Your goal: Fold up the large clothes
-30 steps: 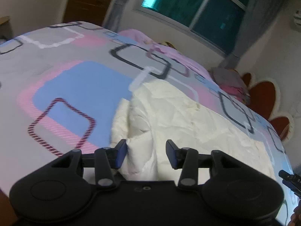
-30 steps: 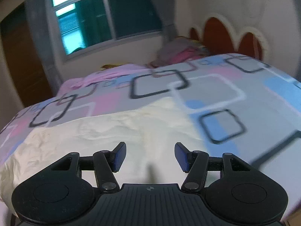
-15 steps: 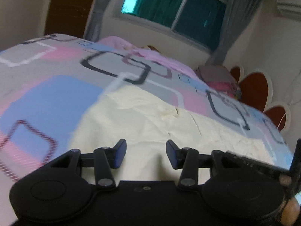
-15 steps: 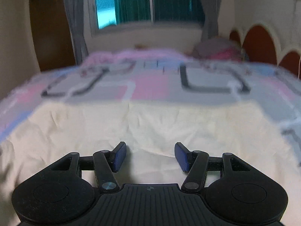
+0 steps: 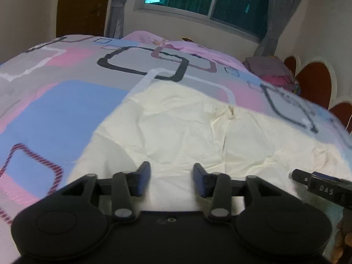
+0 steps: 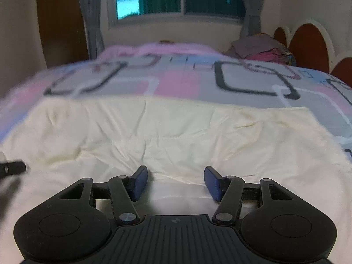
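On the bed point(image 6: 187, 81) lies a cream garment point(image 6: 176, 132), spread flat. Above it, the left claw point(image 5: 171, 179) and right claw point(image 6: 173, 181) hang released, grasping nothing.

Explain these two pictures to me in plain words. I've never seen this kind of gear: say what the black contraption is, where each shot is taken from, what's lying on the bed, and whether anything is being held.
There is no robot here: a person holds a two-finger hand tool in each hand, and each tool carries a wide-angle camera looking forward along its fingers. One picture comes from the left gripper, the other from the right gripper. The black shape at the bottom of each is the tool's own body, with blue-padded fingers. The right tool also pokes into the left camera's edge. Ahead lies a cream garment, spread wrinkled across a bed cover patterned with pink, blue and grey squares. Both pairs of fingers stand apart with nothing between them, so nothing is held.
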`<action>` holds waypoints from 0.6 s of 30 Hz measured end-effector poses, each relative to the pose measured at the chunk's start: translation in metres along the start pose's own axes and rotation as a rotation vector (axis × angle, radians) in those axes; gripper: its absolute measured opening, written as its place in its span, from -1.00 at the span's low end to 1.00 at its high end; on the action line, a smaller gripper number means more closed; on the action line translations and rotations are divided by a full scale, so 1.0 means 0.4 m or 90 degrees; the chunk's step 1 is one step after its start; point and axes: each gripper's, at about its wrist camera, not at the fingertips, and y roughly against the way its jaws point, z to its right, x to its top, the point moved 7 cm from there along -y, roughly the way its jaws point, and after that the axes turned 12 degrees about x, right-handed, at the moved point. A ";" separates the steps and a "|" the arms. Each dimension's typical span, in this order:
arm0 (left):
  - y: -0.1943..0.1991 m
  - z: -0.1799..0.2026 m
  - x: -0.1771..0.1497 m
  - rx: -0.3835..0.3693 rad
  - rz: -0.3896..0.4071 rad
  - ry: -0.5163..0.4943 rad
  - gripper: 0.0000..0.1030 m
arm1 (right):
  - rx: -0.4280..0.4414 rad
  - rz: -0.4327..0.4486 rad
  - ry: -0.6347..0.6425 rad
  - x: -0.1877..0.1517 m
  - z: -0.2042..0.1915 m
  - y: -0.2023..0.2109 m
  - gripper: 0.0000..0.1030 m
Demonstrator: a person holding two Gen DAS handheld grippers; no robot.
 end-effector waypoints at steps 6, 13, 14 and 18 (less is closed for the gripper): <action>0.124 -0.118 -0.044 -0.011 -0.028 0.074 0.33 | -0.007 0.011 -0.001 0.002 0.001 0.086 0.12; 0.184 -0.252 -0.148 0.006 -0.116 0.190 0.43 | -0.008 0.003 -0.004 -0.045 -0.033 0.150 0.12; 0.174 -0.257 -0.162 -0.005 -0.134 0.205 0.43 | -0.009 0.001 -0.006 -0.051 -0.038 0.153 0.12; 0.109 -0.239 -0.187 -0.066 -0.170 0.260 0.42 | -0.012 -0.003 0.002 -0.049 -0.052 0.150 0.12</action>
